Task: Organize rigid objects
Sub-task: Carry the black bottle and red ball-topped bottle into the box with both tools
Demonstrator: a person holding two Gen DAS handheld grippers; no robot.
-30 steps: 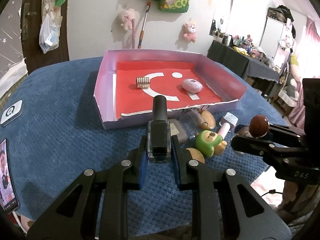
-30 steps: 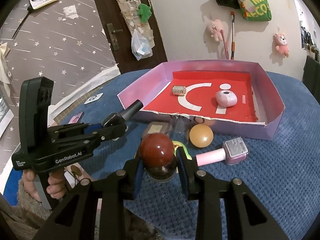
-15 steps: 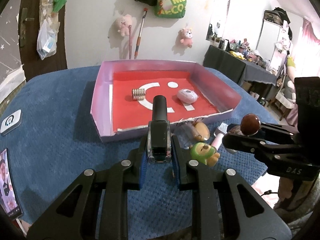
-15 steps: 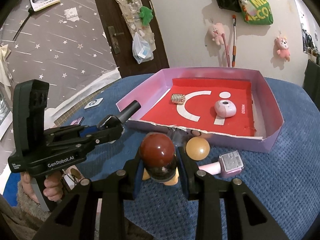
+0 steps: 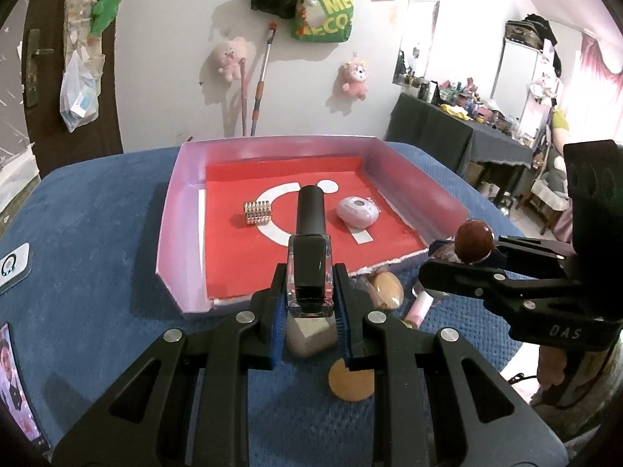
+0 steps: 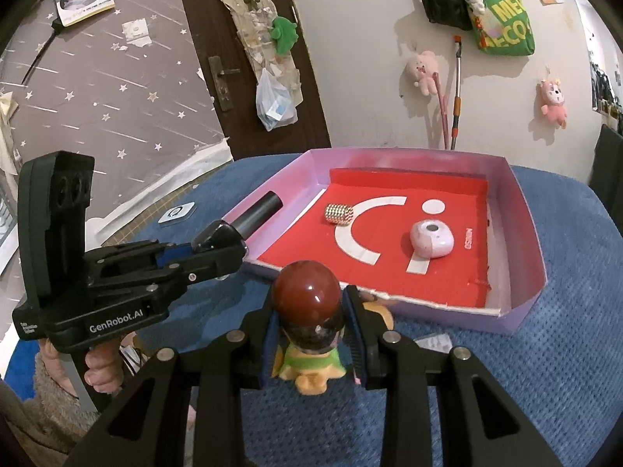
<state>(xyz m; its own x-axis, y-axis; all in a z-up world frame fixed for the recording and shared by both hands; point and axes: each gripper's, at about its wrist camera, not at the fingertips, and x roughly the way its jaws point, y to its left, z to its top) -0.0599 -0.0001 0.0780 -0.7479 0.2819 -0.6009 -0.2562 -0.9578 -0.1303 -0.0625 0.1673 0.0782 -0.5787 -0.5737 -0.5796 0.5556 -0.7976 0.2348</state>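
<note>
My left gripper (image 5: 309,303) is shut on a dark nail polish bottle (image 5: 309,268) with a black cap, held above the near edge of the pink tray (image 5: 171,233). It also shows in the right wrist view (image 6: 218,249). My right gripper (image 6: 311,334) is shut on a bottle with a round dark-red cap (image 6: 307,303), just before the tray's (image 6: 525,214) near wall. It also shows in the left wrist view (image 5: 473,243). In the tray lie a stack of metal beads (image 5: 257,213) and a pink oval case (image 5: 357,212).
On the blue cloth (image 5: 97,272) before the tray lie a beige compact (image 5: 311,336), a round tan sponge (image 5: 350,383), an egg-shaped sponge (image 5: 385,290), a pink polish bottle (image 5: 418,307) and a green toy figure (image 6: 311,366). A phone (image 5: 15,397) lies at far left.
Both grippers have risen and moved forward toward the tray with their bottles. The loose items on the cloth now sit lower and partly under the fingers.
</note>
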